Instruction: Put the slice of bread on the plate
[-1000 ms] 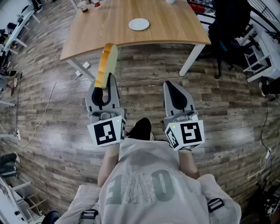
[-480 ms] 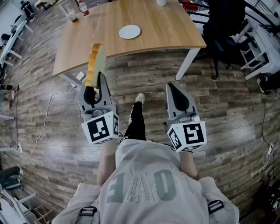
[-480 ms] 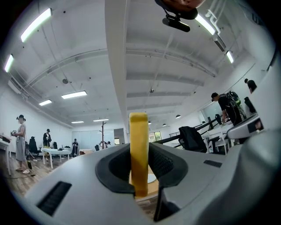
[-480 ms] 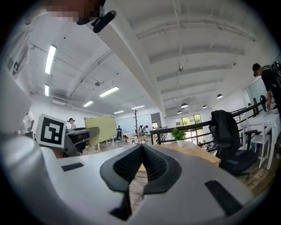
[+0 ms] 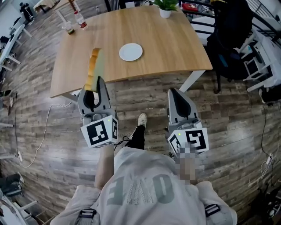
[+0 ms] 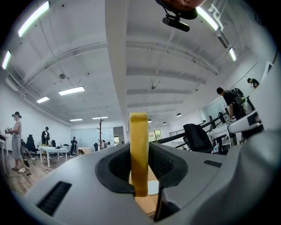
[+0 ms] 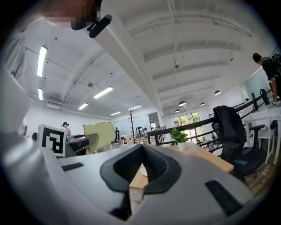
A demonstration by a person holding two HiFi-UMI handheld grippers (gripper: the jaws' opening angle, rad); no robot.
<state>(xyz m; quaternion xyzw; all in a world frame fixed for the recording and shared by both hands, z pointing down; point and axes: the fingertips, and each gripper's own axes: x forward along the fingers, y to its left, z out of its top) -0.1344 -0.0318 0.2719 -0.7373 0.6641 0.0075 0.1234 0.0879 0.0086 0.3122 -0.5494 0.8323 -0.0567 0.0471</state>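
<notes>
The slice of bread (image 5: 93, 67) is already off any surface. It is clamped upright, on edge, between the jaws of the left gripper (image 5: 93, 84), whose pads are pressed against its two faces while its crust edge stands above them. The right gripper (image 5: 172, 91) is held beside it, well apart, with its jaws drawn together and nothing between them. The grasp is therefore judged done, and the carry is judged under way but unfinished. Both grippers are held over the wooden floor (image 5: 145, 94), short of the near edge of the bench (image 5: 171, 39), and only the upper end of the bread is seen against the bench, towards its near left corner. The white plate (image 5: 131, 52) lies empty around the middle of the bench, well apart from the bread and further in from the near edge. It is judged that the bread has yet to be brought across the near edge to the plate, turned flat, set down on it and released. A potted plant (image 5: 166, 6) at the far edge and a bottle (image 5: 80, 19) at the far left corner are judged clear of that path.
</notes>
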